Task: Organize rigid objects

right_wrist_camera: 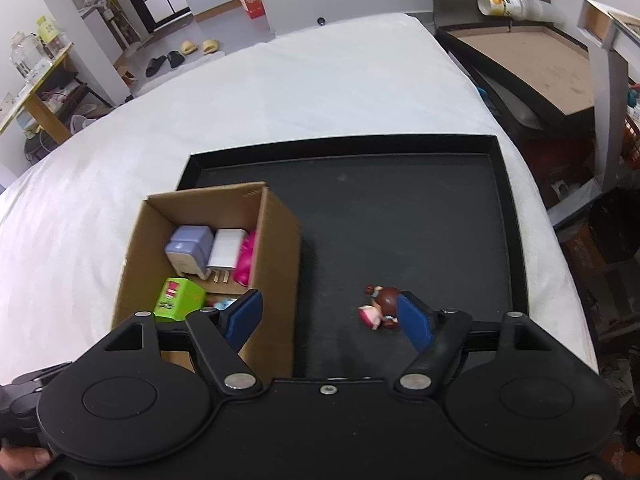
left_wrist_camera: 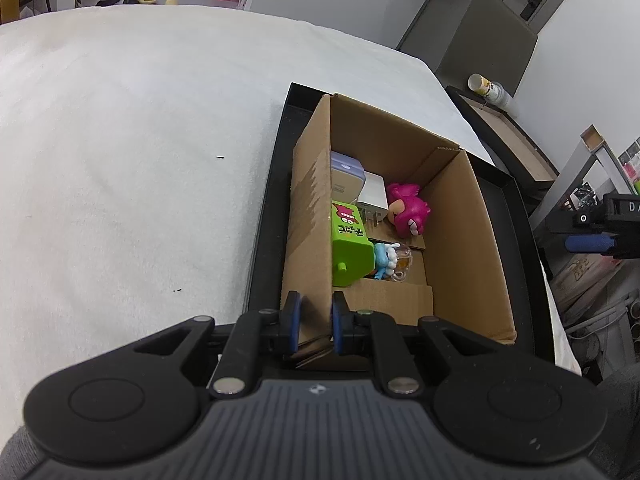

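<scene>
A cardboard box stands on a black tray on the white bed. It holds a green toy box, a pink figure, a white charger, a lilac charger and a small blue figure. My left gripper is shut on the box's left wall. My right gripper is open above the tray. A brown-haired doll lies on the tray just inside its right finger. The box also shows in the right wrist view.
A white bedspread surrounds the tray. A second black tray with a brown base and a paper cup sit beyond the bed's right edge. Shelves and clutter stand at the right; shoes lie on the far floor.
</scene>
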A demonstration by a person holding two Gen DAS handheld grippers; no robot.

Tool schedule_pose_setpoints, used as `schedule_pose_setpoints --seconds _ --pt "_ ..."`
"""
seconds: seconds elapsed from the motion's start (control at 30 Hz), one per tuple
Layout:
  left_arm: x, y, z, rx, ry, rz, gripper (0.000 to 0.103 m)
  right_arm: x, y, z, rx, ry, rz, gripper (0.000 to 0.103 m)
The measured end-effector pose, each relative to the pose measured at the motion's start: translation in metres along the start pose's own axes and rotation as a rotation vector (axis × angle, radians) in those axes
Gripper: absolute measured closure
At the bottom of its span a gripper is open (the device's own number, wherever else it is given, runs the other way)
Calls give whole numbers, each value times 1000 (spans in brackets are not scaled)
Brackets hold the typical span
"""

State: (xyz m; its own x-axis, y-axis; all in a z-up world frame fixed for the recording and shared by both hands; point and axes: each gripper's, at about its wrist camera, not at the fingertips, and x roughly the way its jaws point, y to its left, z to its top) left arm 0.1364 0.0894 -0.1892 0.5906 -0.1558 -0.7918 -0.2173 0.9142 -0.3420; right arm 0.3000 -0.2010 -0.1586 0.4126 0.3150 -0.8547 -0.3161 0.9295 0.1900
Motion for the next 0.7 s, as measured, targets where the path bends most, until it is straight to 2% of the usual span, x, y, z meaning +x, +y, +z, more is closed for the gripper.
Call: schedule_pose_setpoints --seconds 0.07,0.13,0.43,0.7 --pt "0 0 0 3 1 6 89 2 -5 -1 3 5 2 27" --pt "0 0 0 3 2 8 89 4 -10 -3 -4 7 -4 19" --pt "1 -2 0 6 4 18 89 31 -30 -15 -98 59 -24 18" --pt "4 -7 1 21 13 40 89 59 -41 -23 -80 109 1 19"
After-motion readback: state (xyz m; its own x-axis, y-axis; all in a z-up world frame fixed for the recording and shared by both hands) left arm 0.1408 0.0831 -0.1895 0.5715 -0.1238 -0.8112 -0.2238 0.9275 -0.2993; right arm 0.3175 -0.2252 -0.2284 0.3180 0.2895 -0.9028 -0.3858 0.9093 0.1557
